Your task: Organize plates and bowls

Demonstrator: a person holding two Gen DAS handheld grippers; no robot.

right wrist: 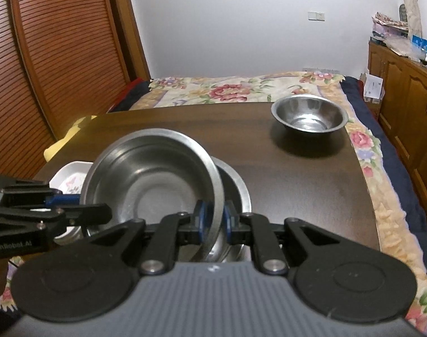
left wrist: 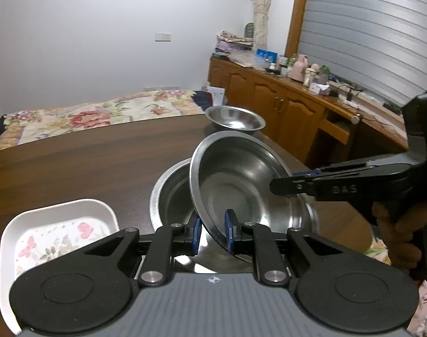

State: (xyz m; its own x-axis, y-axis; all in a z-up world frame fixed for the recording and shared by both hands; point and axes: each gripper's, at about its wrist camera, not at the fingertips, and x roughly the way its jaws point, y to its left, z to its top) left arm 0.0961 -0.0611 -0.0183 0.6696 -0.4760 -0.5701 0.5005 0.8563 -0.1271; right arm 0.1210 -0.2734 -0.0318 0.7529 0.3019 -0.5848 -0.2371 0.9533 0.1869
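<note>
The top steel bowl (right wrist: 154,177) is tipped up on its edge over a second steel bowl (left wrist: 171,196), its open side facing the left tongs (left wrist: 212,231). The left tongs and right tongs (right wrist: 213,221) each pinch its rim. A small bowl (right wrist: 309,118) and white dish (left wrist: 59,230) sit on the dark tabletop (right wrist: 297,179) by a flowery bed (right wrist: 227,90).

You are looking at a steel plate (left wrist: 236,179) tilting up over a second steel plate (left wrist: 171,193) lying flat beneath it. A steel bowl (right wrist: 309,113) is sitting upright far right; a white floral dish (left wrist: 59,230) is lying near left.
</note>
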